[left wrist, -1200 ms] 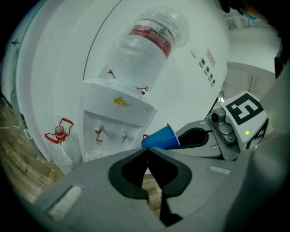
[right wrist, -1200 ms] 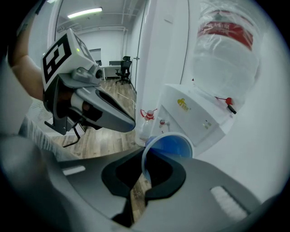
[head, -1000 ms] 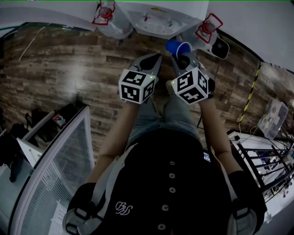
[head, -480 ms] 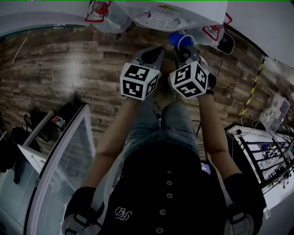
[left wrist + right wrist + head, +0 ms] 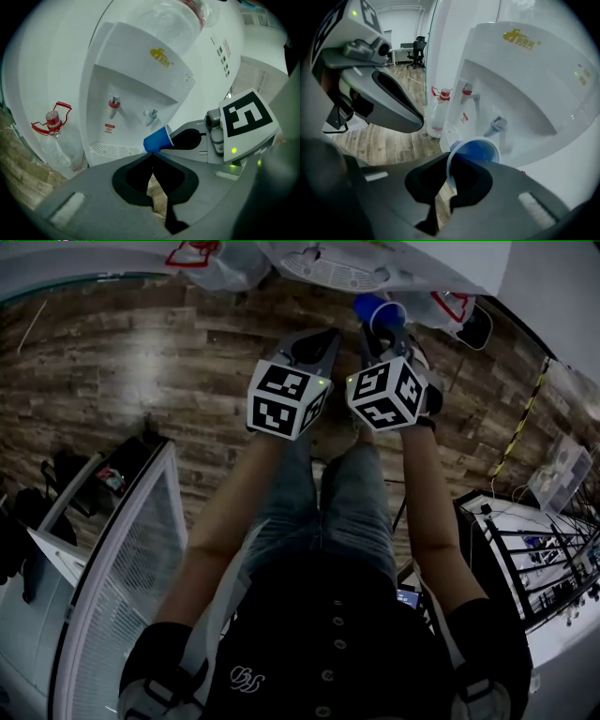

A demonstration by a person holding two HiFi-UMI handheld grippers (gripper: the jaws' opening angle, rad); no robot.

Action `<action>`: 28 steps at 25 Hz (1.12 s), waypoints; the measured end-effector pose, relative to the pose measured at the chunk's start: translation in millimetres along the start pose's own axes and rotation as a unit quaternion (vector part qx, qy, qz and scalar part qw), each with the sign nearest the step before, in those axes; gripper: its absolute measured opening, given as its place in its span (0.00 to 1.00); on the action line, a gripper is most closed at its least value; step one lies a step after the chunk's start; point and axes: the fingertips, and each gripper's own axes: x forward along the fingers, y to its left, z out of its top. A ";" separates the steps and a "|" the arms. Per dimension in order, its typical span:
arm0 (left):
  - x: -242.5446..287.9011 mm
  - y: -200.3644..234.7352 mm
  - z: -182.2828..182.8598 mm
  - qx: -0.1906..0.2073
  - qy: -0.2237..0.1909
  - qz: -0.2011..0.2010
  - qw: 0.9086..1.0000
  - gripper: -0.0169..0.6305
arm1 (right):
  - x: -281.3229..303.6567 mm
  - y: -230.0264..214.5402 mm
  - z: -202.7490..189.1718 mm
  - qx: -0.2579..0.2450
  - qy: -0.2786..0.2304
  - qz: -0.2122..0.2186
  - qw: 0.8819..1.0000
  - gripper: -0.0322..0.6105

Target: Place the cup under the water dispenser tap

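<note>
Wood-plank floor fills the head view. The left hand-held gripper and the right hand-held gripper point at the white water dispenser, with the blue cup at the right one's tip.

Left gripper view: its jaws are closed together and empty, and the cup shows just past their tips.

Right gripper view: the jaws pinch the tilted cup's wall, with the blue tap just ahead.

Blue cup; white dispenser.

Left gripper at six o'clock, jaws together, empty; blue cup clamped by right gripper from three o'clock; blue-grey tap at the cup's twelve.
</note>
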 end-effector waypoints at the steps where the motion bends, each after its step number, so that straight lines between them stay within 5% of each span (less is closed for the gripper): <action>1: 1.8 1.9 -3.4 -0.003 0.000 0.001 1.000 0.03 | 4.7 1.5 -3.3 -0.002 0.003 -0.001 1.000 0.06; 28: 42.9 43.0 -25.3 -0.016 0.001 -0.001 1.000 0.03 | 109.3 -11.8 -22.7 -0.055 0.059 -0.010 0.997 0.07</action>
